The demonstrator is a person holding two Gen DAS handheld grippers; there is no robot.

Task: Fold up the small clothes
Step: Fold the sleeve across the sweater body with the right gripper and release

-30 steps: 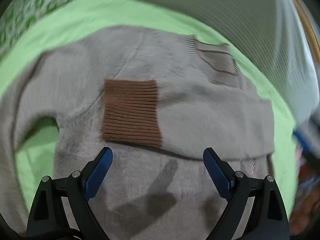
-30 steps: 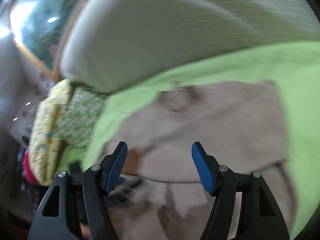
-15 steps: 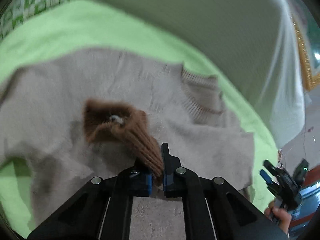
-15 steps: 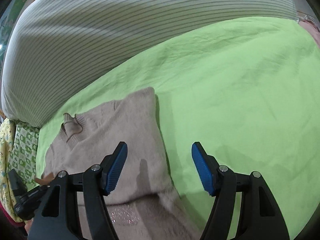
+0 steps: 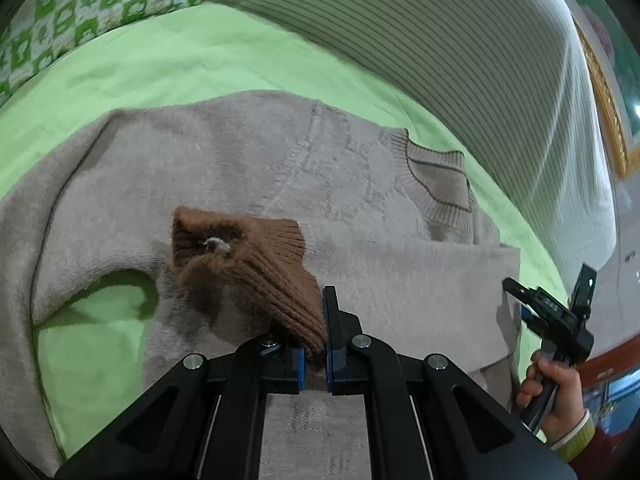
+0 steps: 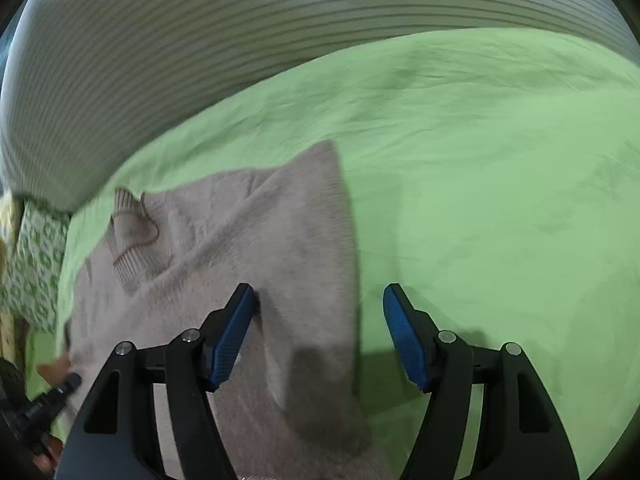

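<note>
A beige knit sweater (image 5: 248,160) lies flat on a green sheet (image 5: 160,52), ribbed collar (image 5: 436,184) at the far right. My left gripper (image 5: 316,340) is shut on the sweater's brown ribbed cuff (image 5: 256,264), which is lifted and bunched above the body. The right gripper shows in the left wrist view (image 5: 548,312), hand-held at the sweater's right edge. In the right wrist view my right gripper (image 6: 318,336) is open, over the sweater's folded right side (image 6: 288,248), its edge between the fingers.
A striped grey cushion (image 5: 420,32) runs along the far side of the sheet. A green and white patterned pillow (image 5: 72,12) sits at the far left. Bare green sheet (image 6: 500,200) spreads to the right of the sweater.
My left gripper closed on the brown cuff and lifted it, bunching it. My right gripper swung right, then came back lower over the sweater's right edge, still open.
</note>
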